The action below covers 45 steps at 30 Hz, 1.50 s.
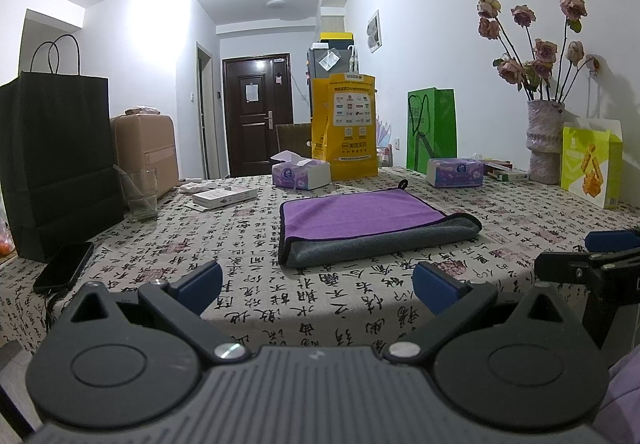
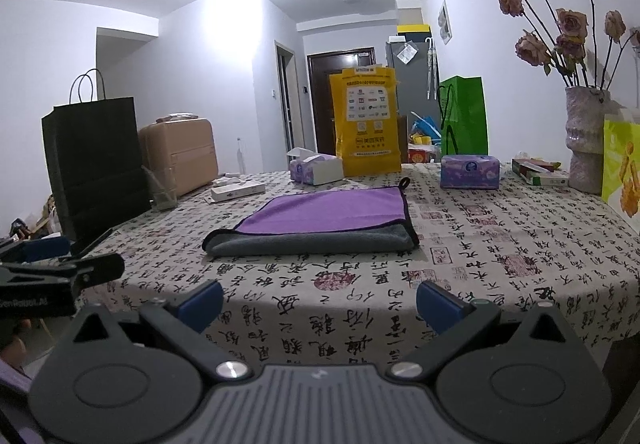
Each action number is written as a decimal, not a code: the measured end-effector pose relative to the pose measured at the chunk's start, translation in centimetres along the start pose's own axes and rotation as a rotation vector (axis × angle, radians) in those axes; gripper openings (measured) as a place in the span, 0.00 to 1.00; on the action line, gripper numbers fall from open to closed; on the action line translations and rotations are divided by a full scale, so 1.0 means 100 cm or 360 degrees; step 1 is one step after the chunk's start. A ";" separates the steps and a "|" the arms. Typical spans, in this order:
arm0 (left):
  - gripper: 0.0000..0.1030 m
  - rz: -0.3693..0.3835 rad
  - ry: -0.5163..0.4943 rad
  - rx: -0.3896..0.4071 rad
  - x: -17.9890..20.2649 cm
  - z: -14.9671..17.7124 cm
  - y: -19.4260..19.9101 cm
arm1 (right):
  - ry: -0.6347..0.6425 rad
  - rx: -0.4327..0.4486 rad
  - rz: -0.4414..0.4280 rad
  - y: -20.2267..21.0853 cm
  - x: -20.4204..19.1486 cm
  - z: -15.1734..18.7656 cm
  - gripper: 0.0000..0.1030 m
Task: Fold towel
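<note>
Lying at 12 o'clock on the counter (image 1: pixel 248 240), the towel (image 1: pixel 360 218) looks already folded at least once, purple over grey; another fold may remain; left gripper (image 1: pixel 316 284) and right gripper (image 2: pixel 320 300) hover near, fingers wide, holding nothing.

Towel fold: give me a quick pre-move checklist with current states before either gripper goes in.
1. Left gripper open and empty: ok, fingers spread, nothing between them.
2. Right gripper open and empty: ok, same.
3. Both grippers apart from the towel: ok, they sit near the table's front edge, bare tablecloth between.
4. Towel state: already folded at least once, purple face up, grey side showing along the near edge; lies flat: ok.
5. Space around the towel: ok; tissue boxes, glass and phone all sit apart from it.
6. Hanging loop at the far corner: free of other things, ok.
</note>
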<state>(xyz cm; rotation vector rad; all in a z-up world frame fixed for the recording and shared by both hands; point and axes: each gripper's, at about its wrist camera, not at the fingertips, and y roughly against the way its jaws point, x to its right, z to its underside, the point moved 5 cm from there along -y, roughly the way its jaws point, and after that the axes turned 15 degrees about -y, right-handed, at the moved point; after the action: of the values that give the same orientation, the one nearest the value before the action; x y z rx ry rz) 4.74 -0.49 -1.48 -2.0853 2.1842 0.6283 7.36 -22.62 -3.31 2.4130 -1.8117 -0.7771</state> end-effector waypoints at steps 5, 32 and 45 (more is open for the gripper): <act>1.00 -0.0007 -0.0015 -0.0001 0.004 0.001 -0.001 | -0.0008 -0.0006 0.0005 -0.001 0.001 0.000 1.00; 1.00 -0.0082 0.0042 -0.0118 -0.021 -0.025 -0.073 | 0.0070 0.0133 0.0105 -0.047 0.030 -0.034 1.00; 1.00 -0.0062 0.0100 -0.0251 -0.029 -0.024 -0.141 | 0.0088 0.0032 0.0108 -0.104 0.053 -0.057 0.87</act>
<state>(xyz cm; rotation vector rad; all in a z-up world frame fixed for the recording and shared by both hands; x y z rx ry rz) 19.21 1.44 -1.91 -2.2470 2.1867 0.7649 19.99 -25.62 -3.55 2.3468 -1.8785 -0.6833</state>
